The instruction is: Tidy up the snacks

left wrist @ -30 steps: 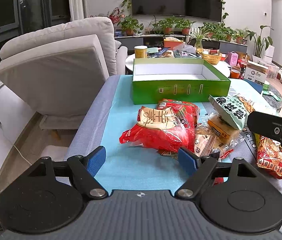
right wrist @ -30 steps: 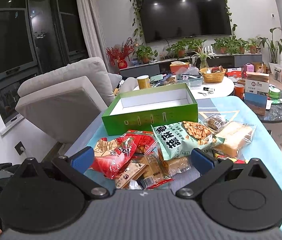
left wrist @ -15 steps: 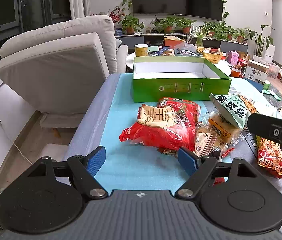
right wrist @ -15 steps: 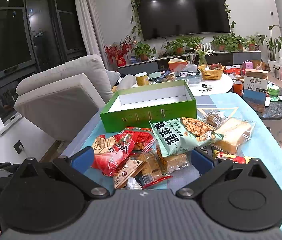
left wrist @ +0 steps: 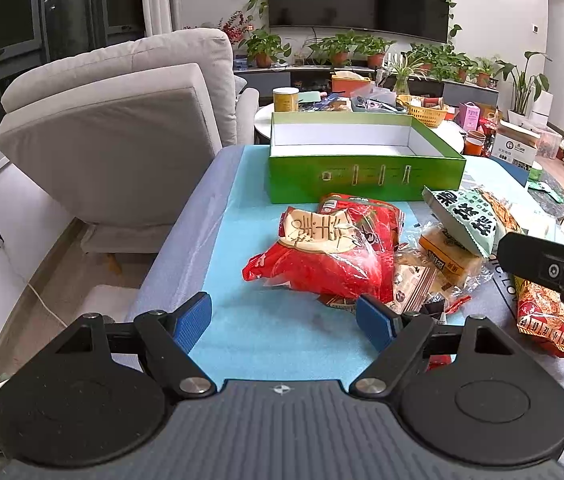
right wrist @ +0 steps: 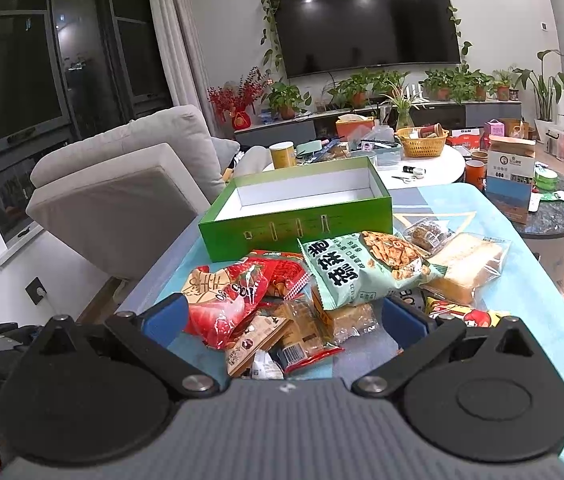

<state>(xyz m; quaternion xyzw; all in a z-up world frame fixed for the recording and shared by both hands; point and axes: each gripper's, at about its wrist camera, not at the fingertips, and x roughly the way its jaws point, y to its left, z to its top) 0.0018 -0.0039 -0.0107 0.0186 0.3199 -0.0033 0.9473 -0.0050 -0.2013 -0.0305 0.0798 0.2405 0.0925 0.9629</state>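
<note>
A pile of snack packets lies on the light blue table cover (left wrist: pixel 265 336). A red bag (left wrist: pixel 334 256) (right wrist: pixel 225 300) sits on its left, a pale green bag (left wrist: pixel 466 220) (right wrist: pixel 362 272) on its right. Behind the pile stands an empty green box (left wrist: pixel 362 176) (right wrist: pixel 294 216) with a white inside. My left gripper (left wrist: pixel 284 322) is open over bare cover, just short of the red bag. My right gripper (right wrist: pixel 284 318) is open too, hovering above the near edge of the pile with several small packets showing between its blue pads; none is pinched.
A clear bag of bread (right wrist: pixel 466 268) and a red-yellow packet (left wrist: pixel 542 312) lie at the pile's right. A grey armchair (left wrist: pixel 121 132) stands left of the table. Behind the box, a round white table (right wrist: pixel 422 164) carries a basket, cups and clutter. A carton (right wrist: pixel 510 176) stands right.
The right wrist view has shifted slightly, with the snack pile sitting a little closer and lower. Both grippers keep the same opening.
</note>
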